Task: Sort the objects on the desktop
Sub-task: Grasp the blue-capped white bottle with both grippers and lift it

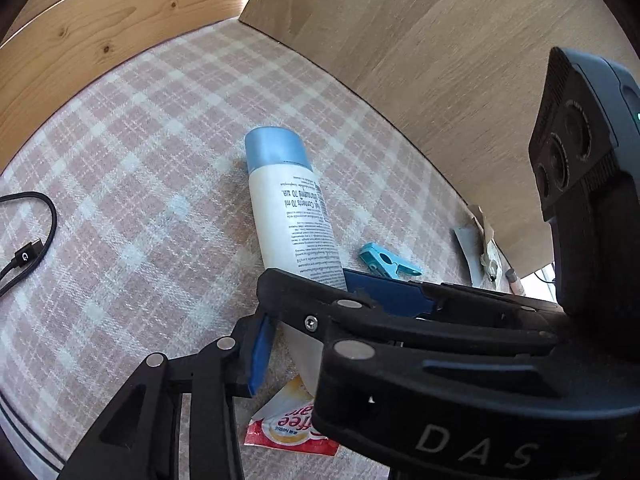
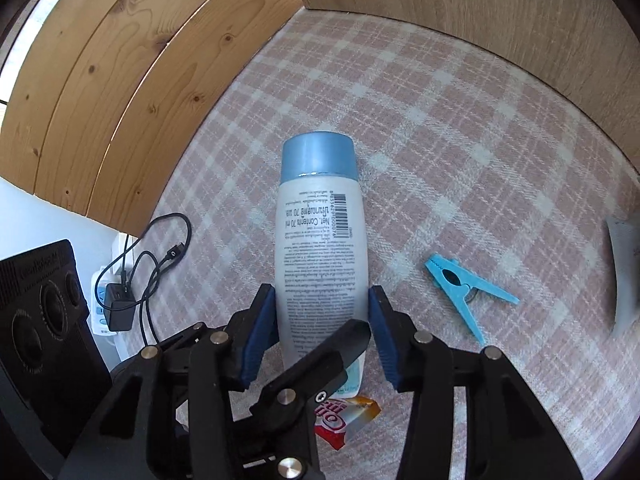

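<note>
A white bottle (image 2: 320, 272) with a pale blue cap and black print lies on a surface (image 2: 460, 128) covered in pink-and-white plaid cloth. A turquoise clothespin (image 2: 464, 288), a red-and-yellow sachet (image 2: 344, 420) and a black cable (image 2: 160, 264) lie nearby.

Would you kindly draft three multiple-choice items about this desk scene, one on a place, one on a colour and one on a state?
1. Where does the light-blue plastic clothespin lie, in the right wrist view?
A. right of the bottle
B. on the bottle's cap
C. beside the black cable

2. What colour is the cap of the white plastic bottle?
A. red
B. light blue
C. black

3. How is the bottle positioned?
A. standing upright
B. lying on its side on the pink checked cloth
C. lifted clear of the cloth

Answers:
1 A: the clothespin rests on the cloth to the bottle's right, apart from it.
2 B: the cap at the bottle's far end is light blue.
3 B: the bottle lies lengthwise on the cloth, between the blue pads of the right gripper.
</note>
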Demonstrator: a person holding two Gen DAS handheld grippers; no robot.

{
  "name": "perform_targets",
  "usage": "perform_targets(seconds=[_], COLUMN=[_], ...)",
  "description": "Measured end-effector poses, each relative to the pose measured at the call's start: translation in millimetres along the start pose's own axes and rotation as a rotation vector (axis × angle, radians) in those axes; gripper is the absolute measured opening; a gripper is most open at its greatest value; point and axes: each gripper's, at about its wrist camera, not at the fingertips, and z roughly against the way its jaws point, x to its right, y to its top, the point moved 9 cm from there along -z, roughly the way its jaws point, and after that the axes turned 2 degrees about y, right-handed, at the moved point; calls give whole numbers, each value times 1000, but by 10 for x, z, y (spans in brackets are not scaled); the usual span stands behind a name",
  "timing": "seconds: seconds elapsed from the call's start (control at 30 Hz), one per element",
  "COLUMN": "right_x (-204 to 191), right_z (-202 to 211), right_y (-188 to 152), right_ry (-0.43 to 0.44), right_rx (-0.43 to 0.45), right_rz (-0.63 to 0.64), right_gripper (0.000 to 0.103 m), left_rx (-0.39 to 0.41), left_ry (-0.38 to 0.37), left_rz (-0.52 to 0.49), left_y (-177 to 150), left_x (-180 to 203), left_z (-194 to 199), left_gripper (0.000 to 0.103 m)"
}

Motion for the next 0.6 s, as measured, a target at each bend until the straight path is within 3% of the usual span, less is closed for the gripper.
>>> perform_targets(seconds=[0.3, 0.6], right_x=[-8, 439], right_z=[755, 1840], right_y=[-229, -1014], right_ry=[-16, -48], right_rx=[124, 290], right_rz=[-48, -158], right_gripper=[46, 46], left_rx=[46, 50], left_ry=[-37, -98], left_rz=[-112, -306], left_y=[-159, -730], left_x=[539, 1654], left_z=[589, 958], left_gripper=[36, 36])
